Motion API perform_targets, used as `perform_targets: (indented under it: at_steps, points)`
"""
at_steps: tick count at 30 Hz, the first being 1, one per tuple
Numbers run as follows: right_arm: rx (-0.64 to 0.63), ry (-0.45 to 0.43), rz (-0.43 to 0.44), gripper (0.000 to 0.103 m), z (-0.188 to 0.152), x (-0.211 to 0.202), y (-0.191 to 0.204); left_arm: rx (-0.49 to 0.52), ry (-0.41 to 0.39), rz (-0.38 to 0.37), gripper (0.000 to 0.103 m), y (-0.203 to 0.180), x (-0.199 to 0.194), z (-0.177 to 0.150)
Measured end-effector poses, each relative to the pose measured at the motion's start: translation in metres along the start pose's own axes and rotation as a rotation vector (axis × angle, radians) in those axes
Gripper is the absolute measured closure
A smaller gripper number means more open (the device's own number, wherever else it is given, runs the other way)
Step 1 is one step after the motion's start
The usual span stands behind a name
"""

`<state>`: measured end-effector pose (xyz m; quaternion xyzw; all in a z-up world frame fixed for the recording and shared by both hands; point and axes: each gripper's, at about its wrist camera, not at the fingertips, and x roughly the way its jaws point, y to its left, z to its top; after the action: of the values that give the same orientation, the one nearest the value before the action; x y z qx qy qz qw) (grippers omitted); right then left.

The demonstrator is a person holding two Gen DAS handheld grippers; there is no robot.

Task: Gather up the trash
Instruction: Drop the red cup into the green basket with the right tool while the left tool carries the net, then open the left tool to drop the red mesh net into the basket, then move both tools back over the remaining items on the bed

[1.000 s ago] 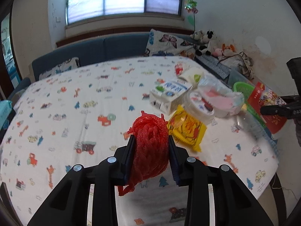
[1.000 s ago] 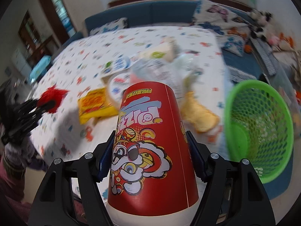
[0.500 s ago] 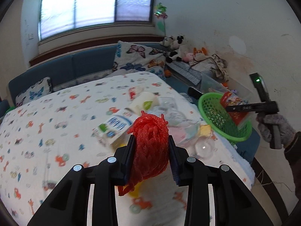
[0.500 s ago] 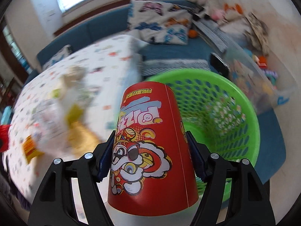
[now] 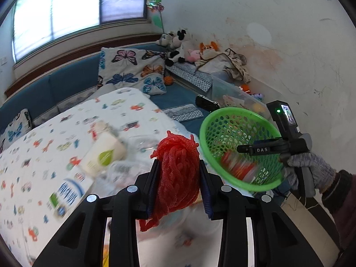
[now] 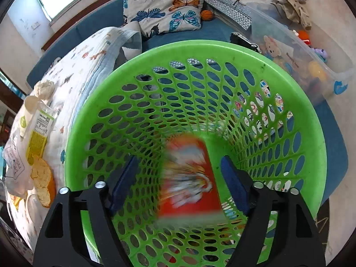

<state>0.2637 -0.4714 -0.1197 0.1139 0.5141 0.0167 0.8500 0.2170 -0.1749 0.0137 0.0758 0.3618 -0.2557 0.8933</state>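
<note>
- Hanging over the green basket [image 6: 311, 120] off the tabletop's edge, right tongs [image 6: 181, 184] gape; red cup [image 6: 189, 173] blurred between, untouched.
- Left tongs [image 5: 179, 175] clamp red mesh [image 5: 178, 169] near that edge.

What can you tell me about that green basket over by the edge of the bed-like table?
The green basket is a round tub of what looks like plastic, its wall pierced all over with oval holes under a smooth solid rim. It stands open-topped beside the quilted tabletop's edge, over blue cushions. Inside, a red cup printed with cartoon art is blurred, apparently dropping in. The right gripper reaches over the rim, its fingers spread apart on either side of the cup. The left wrist view shows the basket from the side, tilted in the picture.
</note>
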Motion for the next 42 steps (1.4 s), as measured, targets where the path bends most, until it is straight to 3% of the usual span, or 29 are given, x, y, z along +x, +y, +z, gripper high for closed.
perform_targets:
  at_steps: [17, 23, 26, 29, 35, 42]
  points:
    - [-0.025, -0.139, -0.004, 0.023, -0.029, -0.084, -0.020, 0.099, 0.093, -0.101, 0.068, -0.075, 0.081, 0.032]
    - [-0.034, -0.155, -0.016, 0.023, -0.044, -0.097, -0.023, 0.107, 0.139, -0.109, 0.063, -0.093, 0.105, 0.032]
    - [-0.042, -0.156, -0.028, 0.023, -0.050, -0.098, -0.023, 0.107, 0.147, -0.116, 0.054, -0.097, 0.112, 0.031]
    - [-0.039, -0.157, -0.024, 0.022, -0.054, -0.098, -0.023, 0.108, 0.144, -0.111, 0.040, -0.100, 0.113, 0.029]
    - [-0.037, -0.167, -0.012, 0.020, -0.060, -0.101, -0.020, 0.091, 0.126, -0.123, 0.040, -0.094, 0.101, 0.027]
    - [-0.063, -0.187, 0.012, 0.018, -0.072, -0.112, 0.000, 0.048, 0.075, -0.097, 0.040, -0.072, 0.062, 0.016]
